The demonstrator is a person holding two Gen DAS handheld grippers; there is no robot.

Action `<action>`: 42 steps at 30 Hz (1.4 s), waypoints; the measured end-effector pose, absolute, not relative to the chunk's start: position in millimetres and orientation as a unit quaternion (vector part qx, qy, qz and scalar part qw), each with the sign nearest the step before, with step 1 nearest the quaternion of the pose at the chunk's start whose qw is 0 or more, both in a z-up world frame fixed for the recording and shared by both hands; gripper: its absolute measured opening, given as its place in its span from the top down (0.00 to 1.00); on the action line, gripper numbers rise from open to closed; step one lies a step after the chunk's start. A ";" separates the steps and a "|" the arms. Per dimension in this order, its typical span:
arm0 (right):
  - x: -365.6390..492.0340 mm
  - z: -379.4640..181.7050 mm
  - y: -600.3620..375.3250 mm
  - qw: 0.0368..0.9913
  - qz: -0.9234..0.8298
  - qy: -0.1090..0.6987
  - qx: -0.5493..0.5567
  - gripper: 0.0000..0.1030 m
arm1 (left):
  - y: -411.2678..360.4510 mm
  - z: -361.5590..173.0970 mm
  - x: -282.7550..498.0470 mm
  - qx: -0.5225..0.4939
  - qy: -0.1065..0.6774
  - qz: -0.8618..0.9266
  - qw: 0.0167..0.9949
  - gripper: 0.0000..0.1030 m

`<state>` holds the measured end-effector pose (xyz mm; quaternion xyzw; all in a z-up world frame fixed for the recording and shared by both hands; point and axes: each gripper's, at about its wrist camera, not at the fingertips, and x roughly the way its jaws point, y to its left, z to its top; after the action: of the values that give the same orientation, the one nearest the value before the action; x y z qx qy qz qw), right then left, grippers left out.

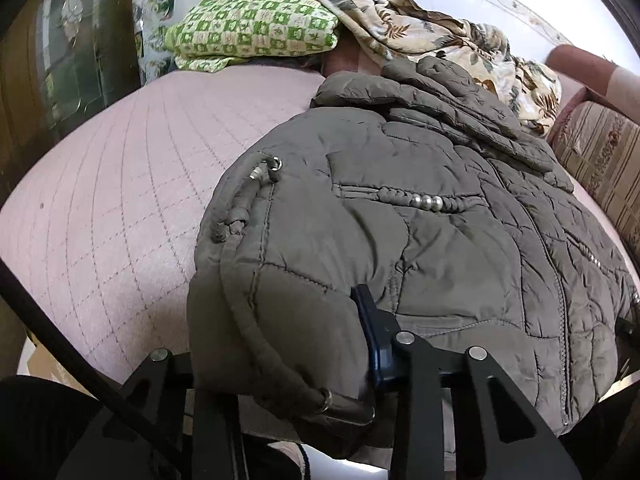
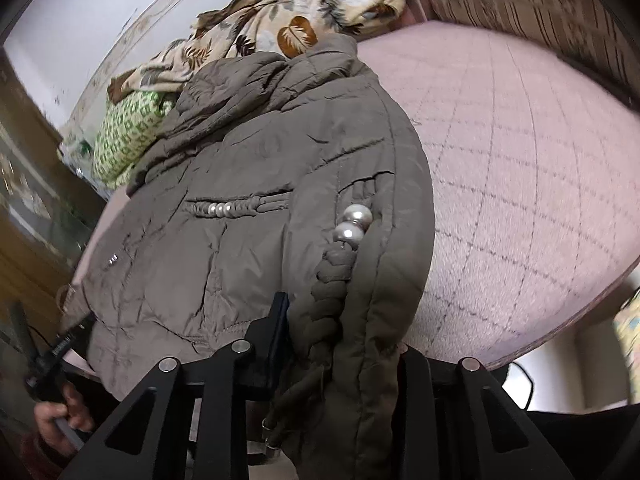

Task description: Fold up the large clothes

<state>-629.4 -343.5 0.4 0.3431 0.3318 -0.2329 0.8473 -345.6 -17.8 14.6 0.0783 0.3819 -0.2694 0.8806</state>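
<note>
Olive-grey quilted padding is filling both of my views as I am gripping the jacket at its near hem, on the edge of the pink quilted bed. My left gripper is clamping the hem corner where the drawstring cord loops down; my right gripper is pinching the opposite corner, along the braided trim with its pearl beads. Both side panels are lying turned in over the body, so the lengthwise folds appear done, by my reading. What seems left is carrying this hem up toward the collar to halve the bundle, then smoothing it. Beyond the collar, a floral blanket and a green checked pillow are lying piled against the wall, unfolded.
</note>
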 end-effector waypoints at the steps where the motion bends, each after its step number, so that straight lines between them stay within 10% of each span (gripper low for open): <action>1: -629.0 0.3 -343.2 0.848 -0.234 0.333 0.340 0.69 | -18.3 14.2 -345.8 0.080 0.381 -0.268 0.881 0.66; 42: -622.0 2.2 -339.7 0.847 -0.249 0.342 0.323 0.69 | -26.0 11.6 -350.1 0.127 0.361 -0.243 0.891 0.55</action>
<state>-622.0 -339.7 2.2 0.3228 0.3418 -0.2490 0.8468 -350.1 -26.0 11.6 0.1272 0.3610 -0.2426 0.8914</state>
